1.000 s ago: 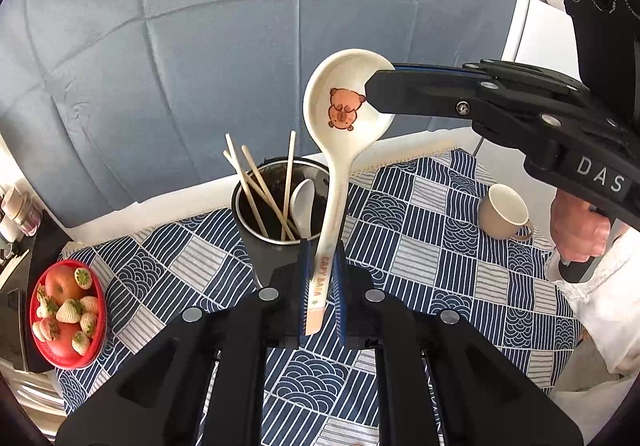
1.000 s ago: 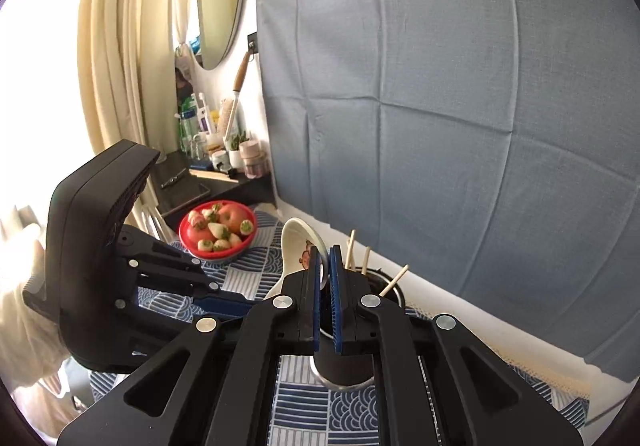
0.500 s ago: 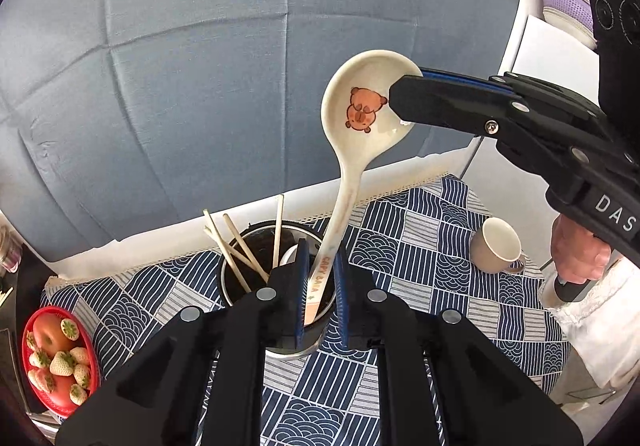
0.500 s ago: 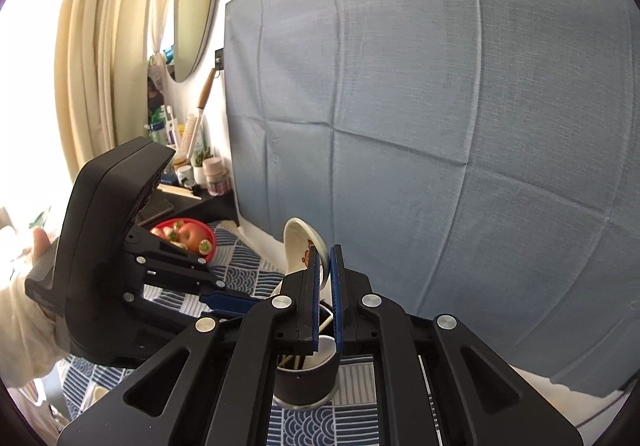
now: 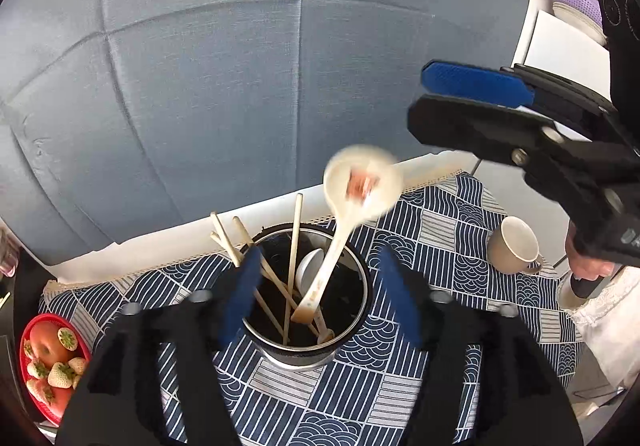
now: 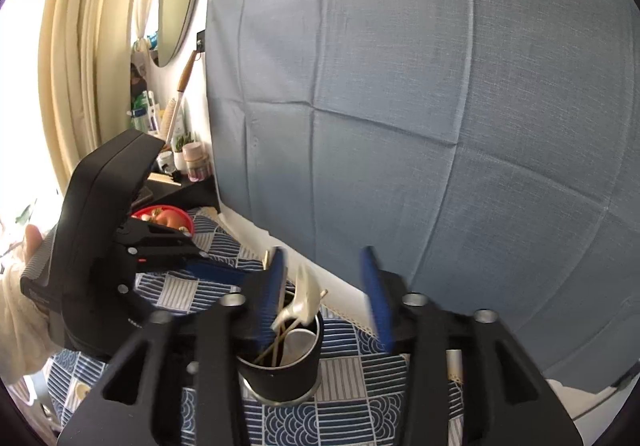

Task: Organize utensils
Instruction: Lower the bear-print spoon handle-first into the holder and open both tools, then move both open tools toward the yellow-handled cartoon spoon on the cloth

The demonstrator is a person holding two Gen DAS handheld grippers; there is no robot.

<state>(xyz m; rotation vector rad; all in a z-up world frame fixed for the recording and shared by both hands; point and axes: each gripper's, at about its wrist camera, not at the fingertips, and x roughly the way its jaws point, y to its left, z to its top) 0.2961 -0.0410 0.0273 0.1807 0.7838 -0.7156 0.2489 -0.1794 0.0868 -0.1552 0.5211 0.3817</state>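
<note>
White ceramic spoon (image 5: 347, 222), blurred, bowl up, handle down inside the dark metal utensil cup (image 5: 306, 330), free of both grippers. Same spoon (image 6: 301, 300) leaning in the cup (image 6: 280, 374) in the right wrist view. Left gripper (image 5: 320, 298) over the cup mouth, blue-padded fingers (image 5: 240, 298) spread wide apart, one on each side of the rim, clamped on nothing. Right gripper (image 6: 326, 294) likewise spread, blue fingers (image 6: 376, 298) well apart above the cup, gripping nothing; from the left camera, seen off to the upper right (image 5: 472, 98), above the spoon's bowl and apart from it. Wooden chopsticks (image 5: 294, 242) and a second, smaller white spoon (image 5: 309, 272) standing in the same cup. Cup standing on a surface covered by a navy-and-white patterned cloth (image 5: 420, 238). Beige mug (image 5: 514, 250) to the right on the cloth, well apart from the cup. Red bowl of fruit (image 5: 44, 362) at the left edge. Grey-blue fabric backdrop (image 5: 240, 86) behind everything.
</note>
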